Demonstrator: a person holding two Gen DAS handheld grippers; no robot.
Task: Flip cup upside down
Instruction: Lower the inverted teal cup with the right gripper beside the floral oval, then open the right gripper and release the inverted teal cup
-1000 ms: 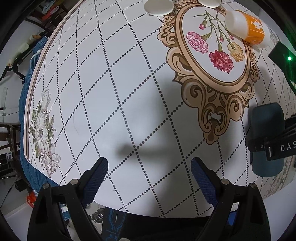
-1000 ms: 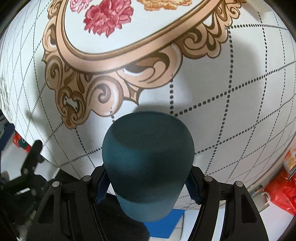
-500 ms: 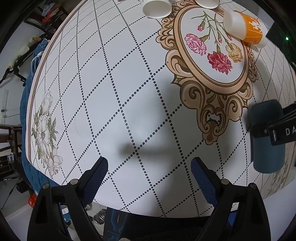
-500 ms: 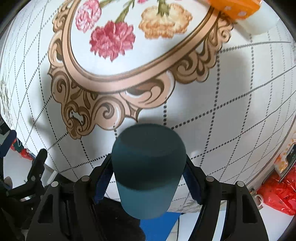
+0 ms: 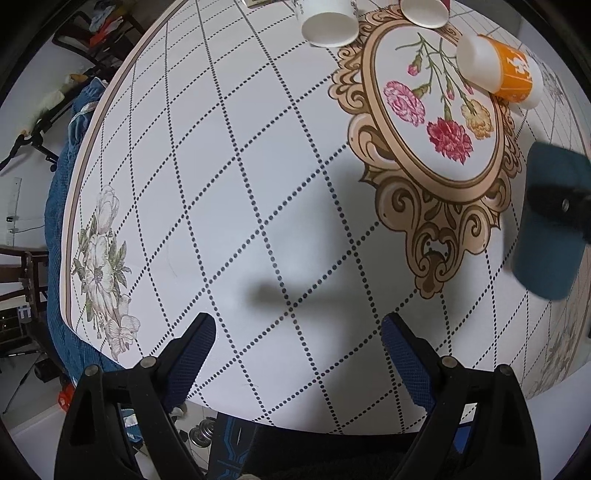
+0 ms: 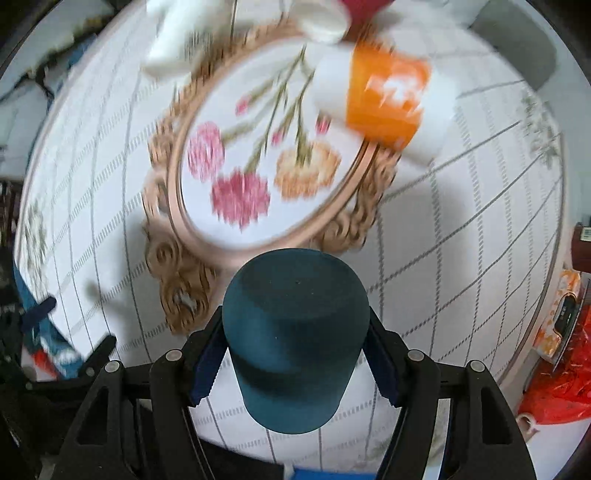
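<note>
bright even light, soft shadows; right wrist view motion-blurred, fisheye-curved edges.

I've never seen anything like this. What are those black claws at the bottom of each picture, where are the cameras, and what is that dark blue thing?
No robot here: a person holds a two-finger tool in each hand, each carrying a fisheye camera looking along its fingers. One picture comes from the left gripper, jaws open and empty above the patterned tablecloth. The other comes from the right gripper, jaws closed on the teal cup, flat end facing away. Farther off, an orange cup lies on its side, near two white cups.
</note>
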